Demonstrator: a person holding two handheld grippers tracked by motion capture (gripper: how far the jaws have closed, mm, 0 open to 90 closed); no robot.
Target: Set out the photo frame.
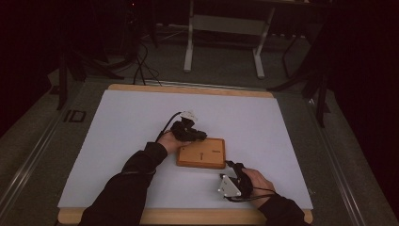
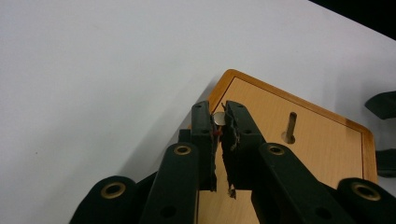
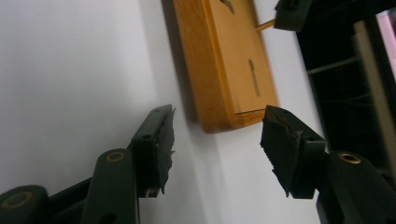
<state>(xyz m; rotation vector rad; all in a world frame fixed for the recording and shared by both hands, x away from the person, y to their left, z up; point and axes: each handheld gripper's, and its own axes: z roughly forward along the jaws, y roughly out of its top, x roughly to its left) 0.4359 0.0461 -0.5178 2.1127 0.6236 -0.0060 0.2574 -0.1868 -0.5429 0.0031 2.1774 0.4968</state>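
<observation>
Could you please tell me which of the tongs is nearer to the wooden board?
The left. The left tongs are over the wooden board's far left corner; the right tongs sit just off its near right corner.

Orange-tan board [image 1: 201, 153] (plain), white table [image 1: 122, 132], black tongs [image 2: 219, 122].

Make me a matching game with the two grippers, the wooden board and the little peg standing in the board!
Things:
1. left gripper
2. right gripper
3. wooden board
4. upright peg

States:
A. lying flat on the white table
B. jaws wide apart, holding nothing
C. standing in a hole in the board
D. jaws pinched on a small pale peg

Pairs: 1-D, 2-B, 3-A, 4-C
</observation>
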